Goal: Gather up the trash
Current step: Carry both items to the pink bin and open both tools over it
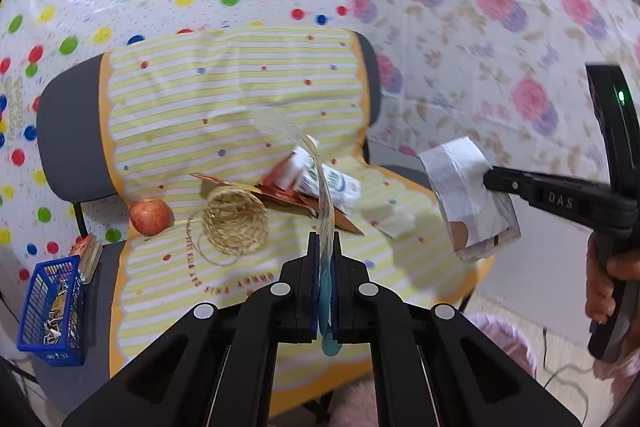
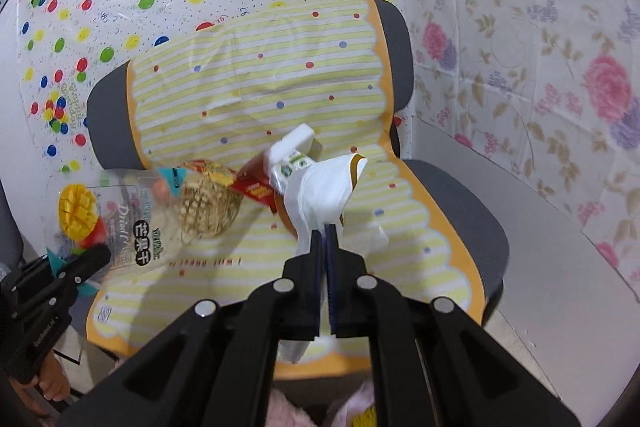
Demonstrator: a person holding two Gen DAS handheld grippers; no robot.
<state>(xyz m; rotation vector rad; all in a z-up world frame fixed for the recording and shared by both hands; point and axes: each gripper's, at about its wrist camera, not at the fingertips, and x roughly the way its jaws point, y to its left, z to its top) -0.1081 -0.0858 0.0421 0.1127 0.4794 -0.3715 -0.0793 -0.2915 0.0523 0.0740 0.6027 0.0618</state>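
My left gripper (image 1: 325, 241) is shut on a clear dried-mango snack bag (image 1: 320, 187), seen edge-on here and flat in the right wrist view (image 2: 120, 215). My right gripper (image 2: 325, 231) is shut on a white and silver wrapper (image 2: 320, 187), which also shows in the left wrist view (image 1: 468, 195). Both are held above a chair seat covered with a yellow striped cloth (image 1: 192, 95). On the seat lie a white carton (image 1: 332, 183), a red wrapper (image 1: 288, 199) and a small white scrap (image 1: 396, 225).
A ball of twine (image 1: 236, 223) and a red apple (image 1: 149, 215) sit on the seat. A blue basket (image 1: 52, 307) stands at the left. Something pink and fluffy (image 1: 508, 343) lies below the seat's front edge. Patterned sheets cover the walls.
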